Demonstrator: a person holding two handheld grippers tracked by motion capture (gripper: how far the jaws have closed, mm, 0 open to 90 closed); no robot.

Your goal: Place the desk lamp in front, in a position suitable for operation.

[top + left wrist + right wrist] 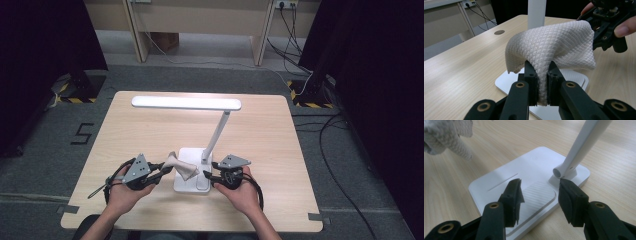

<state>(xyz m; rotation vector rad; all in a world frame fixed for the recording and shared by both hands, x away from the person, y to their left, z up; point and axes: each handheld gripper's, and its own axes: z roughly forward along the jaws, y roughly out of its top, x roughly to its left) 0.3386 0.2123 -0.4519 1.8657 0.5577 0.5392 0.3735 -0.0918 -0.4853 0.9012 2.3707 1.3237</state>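
While the left hand-held gripper [541, 82] clenches a white cloth [554, 47] above the lamp base [506, 180] on the surface [150, 130], the right hand-held gripper [540, 197] hangs released over that base, nothing between its jaws.

White quilted cloth [554, 45] is bunched, lifted, draping over the lamp's base [529, 170]. White lamp [186, 103] stands upright on the tabletop [150, 130].
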